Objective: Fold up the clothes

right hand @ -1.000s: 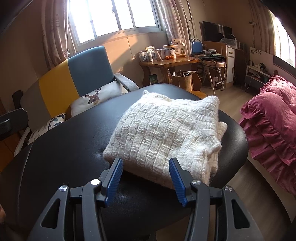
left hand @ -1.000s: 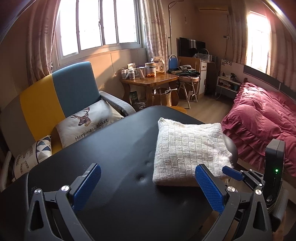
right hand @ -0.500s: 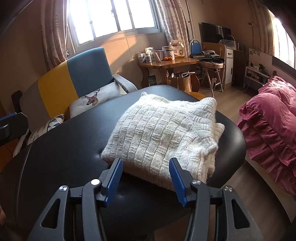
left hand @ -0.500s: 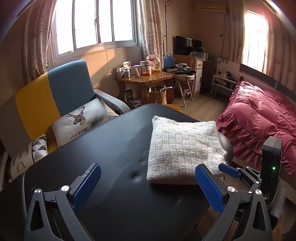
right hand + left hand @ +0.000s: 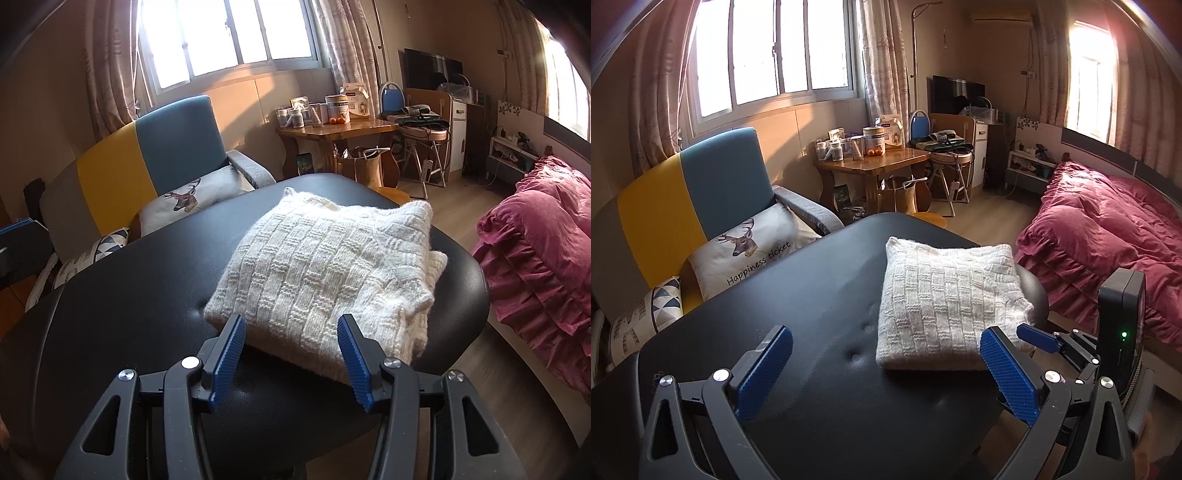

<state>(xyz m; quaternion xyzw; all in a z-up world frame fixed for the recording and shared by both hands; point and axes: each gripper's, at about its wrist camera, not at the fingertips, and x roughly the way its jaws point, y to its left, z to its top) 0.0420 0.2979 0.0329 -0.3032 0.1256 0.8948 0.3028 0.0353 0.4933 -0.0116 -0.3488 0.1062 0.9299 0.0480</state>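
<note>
The black padded table (image 5: 820, 295) fills the lower half of both views, its rounded far edge curving from 9 o'clock up through 12 and down to 3. The left half of the top is bare, marked only by a few shallow dimples. Beyond the far edge stand a yellow-and-blue armchair (image 5: 701, 192) at 10 o'clock, with a deer-print cushion (image 5: 753, 251) just beside the table rim, and a wooden side table (image 5: 875, 166) at 12. A bed with a red quilt (image 5: 1108, 236) lies at 3 o'clock, apart from the table across a strip of wooden floor.

The folded white knit sweater (image 5: 325, 266) lies flat on the right half of the table. Its right side sits close to the table's right edge, with loose layers bunched at that corner; its far corner comes near the rim at 12 o'clock. A band of bare black shows along its near side.

The left gripper (image 5: 886, 369) hangs over the table's near left part, jaws spread wide and empty, its right finger level with the sweater's near edge. The right gripper (image 5: 291, 354) sits at the sweater's near edge, jaws moderately apart and empty; contact with the knit cannot be judged.
</note>
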